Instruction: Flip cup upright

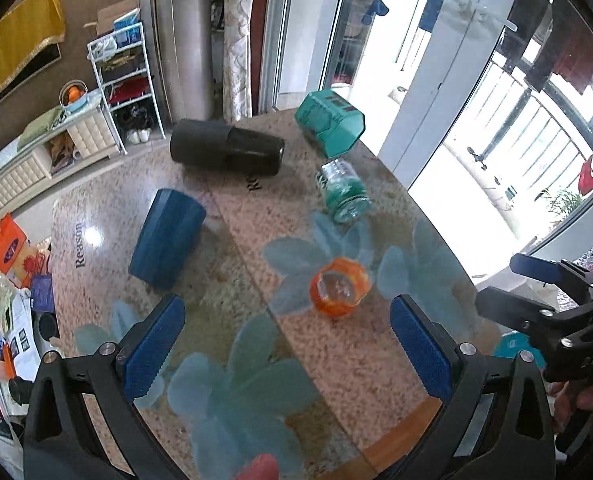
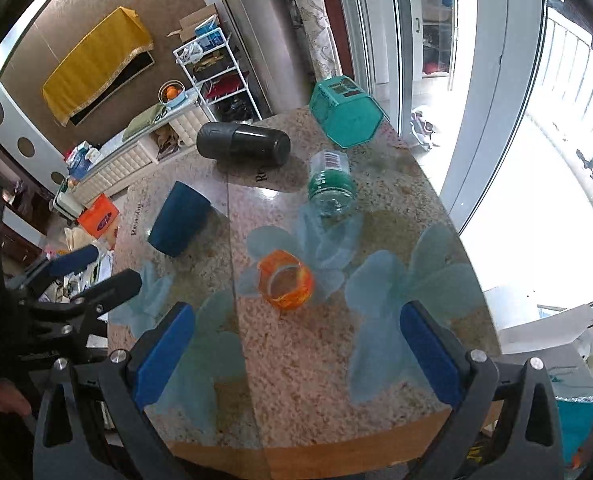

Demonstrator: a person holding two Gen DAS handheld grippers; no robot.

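Observation:
A small orange glass cup (image 1: 338,287) stands on the speckled table (image 1: 336,360), its open mouth facing up; it also shows in the right wrist view (image 2: 285,280). My left gripper (image 1: 284,344) is open and empty, hovering over the near part of the table, the cup a little beyond its fingers. My right gripper (image 2: 296,348) is open and empty, also short of the cup. Each gripper shows in the other's view: the right gripper (image 1: 536,280) and the left gripper (image 2: 96,272).
A dark blue cup (image 1: 168,238) lies on its side at left. A black cylinder (image 1: 226,147) lies at the back. A clear green bottle (image 1: 342,192) and a teal hexagonal tin (image 1: 330,122) lie at back right. The table edge runs close to the window.

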